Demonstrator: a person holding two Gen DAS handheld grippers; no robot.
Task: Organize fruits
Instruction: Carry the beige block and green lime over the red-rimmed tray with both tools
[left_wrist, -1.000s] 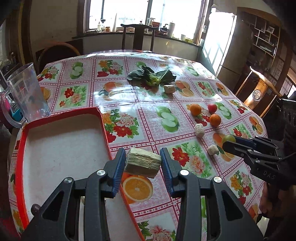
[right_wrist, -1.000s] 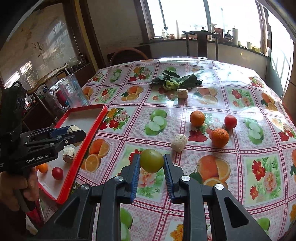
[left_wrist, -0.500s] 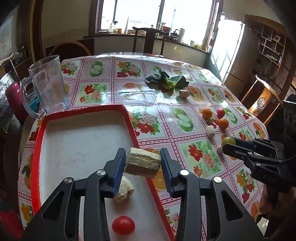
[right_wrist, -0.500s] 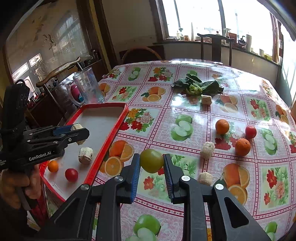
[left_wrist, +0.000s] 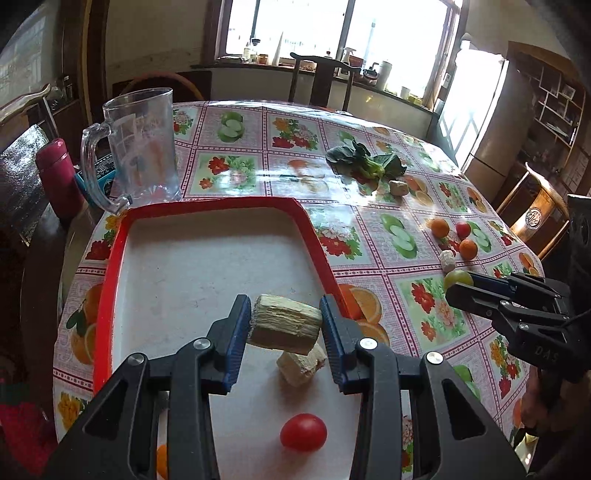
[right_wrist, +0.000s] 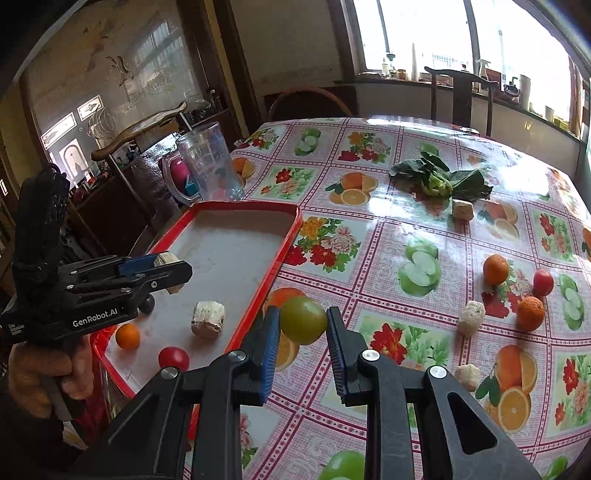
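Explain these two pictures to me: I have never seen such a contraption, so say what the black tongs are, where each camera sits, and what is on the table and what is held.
There is no robot. A person holds a two-finger gripper in each hand, and a fisheye camera on each looks forward along its fingers. In the left camera's picture, the left gripper is shut on a pale fibrous chunk above the red-rimmed tray. In the right camera's picture, the right gripper is shut on a green fruit over the flowered tablecloth, beside the tray. Each gripper also shows at the edge of the other's picture. In the tray lie another pale chunk, a red tomato and a small orange. On the cloth lie more oranges, a tomato, pale chunks, leafy greens and a clear plastic jug.
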